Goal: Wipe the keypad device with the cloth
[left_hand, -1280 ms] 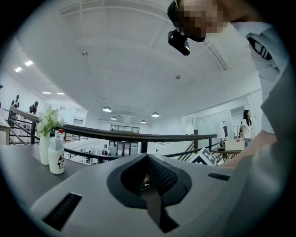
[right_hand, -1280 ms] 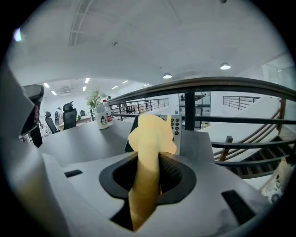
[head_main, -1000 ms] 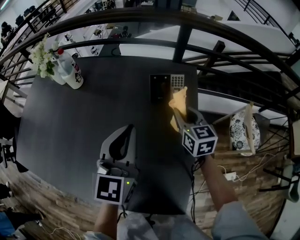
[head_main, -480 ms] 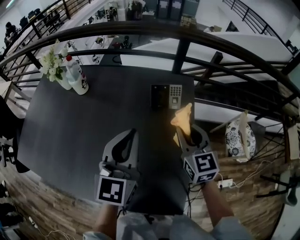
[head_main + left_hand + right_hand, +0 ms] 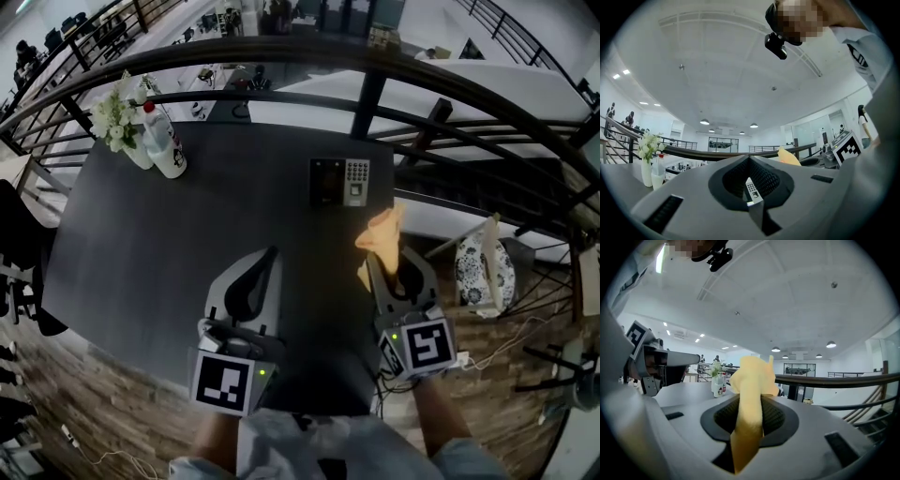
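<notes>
Head view, right hand-held gripper point(image 5: 382, 268) clamping yellow cloth point(image 5: 382, 232), keypad device point(image 5: 339, 181) beyond

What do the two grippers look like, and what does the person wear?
Both the left gripper and the right gripper have grey bodies with dark jaws, a cube with black-and-white square markers and a green light. The person wears a pale shirt.

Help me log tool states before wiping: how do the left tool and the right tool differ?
The right tool is shut on the yellow cloth; the left tool is shut on nothing. The right tool sits near the right edge of the table, closer to the keypad device; the left tool hangs over the table's middle. Both point forward with jaws together.
</notes>
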The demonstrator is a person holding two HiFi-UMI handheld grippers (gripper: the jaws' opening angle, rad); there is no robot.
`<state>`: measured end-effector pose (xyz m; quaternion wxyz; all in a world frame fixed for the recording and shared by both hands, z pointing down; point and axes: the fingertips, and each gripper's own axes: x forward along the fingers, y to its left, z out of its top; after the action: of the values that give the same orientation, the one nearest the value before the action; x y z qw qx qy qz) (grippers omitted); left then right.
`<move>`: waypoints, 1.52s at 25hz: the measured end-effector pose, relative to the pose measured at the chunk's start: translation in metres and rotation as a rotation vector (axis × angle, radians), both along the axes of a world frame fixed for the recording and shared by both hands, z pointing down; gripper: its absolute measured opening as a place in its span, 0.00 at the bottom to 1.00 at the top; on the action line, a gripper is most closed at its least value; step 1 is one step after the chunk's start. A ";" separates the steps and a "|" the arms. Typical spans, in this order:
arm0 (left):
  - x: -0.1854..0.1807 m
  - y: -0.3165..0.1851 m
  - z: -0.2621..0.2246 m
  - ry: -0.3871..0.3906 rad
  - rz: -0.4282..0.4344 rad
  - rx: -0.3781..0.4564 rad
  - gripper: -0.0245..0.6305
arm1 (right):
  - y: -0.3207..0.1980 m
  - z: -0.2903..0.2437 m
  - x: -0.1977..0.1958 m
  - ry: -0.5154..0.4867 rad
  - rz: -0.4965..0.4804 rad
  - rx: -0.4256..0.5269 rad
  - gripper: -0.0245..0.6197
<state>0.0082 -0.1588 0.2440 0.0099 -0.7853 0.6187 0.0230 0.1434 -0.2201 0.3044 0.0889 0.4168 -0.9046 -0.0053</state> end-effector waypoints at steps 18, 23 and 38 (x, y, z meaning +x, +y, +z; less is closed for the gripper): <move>0.003 0.020 -0.015 -0.019 0.028 0.019 0.05 | 0.027 -0.025 0.018 -0.076 0.096 -0.005 0.20; 0.006 0.022 -0.018 -0.023 0.025 0.025 0.05 | 0.031 -0.025 0.016 -0.086 0.085 -0.008 0.20; 0.019 0.025 -0.016 -0.023 0.053 0.029 0.05 | 0.028 -0.028 0.015 -0.095 0.079 -0.008 0.20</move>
<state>0.0271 -0.1339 0.2276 0.0276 -0.8015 0.5970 0.0231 0.1585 -0.1919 0.2761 0.0475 0.4514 -0.8908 0.0217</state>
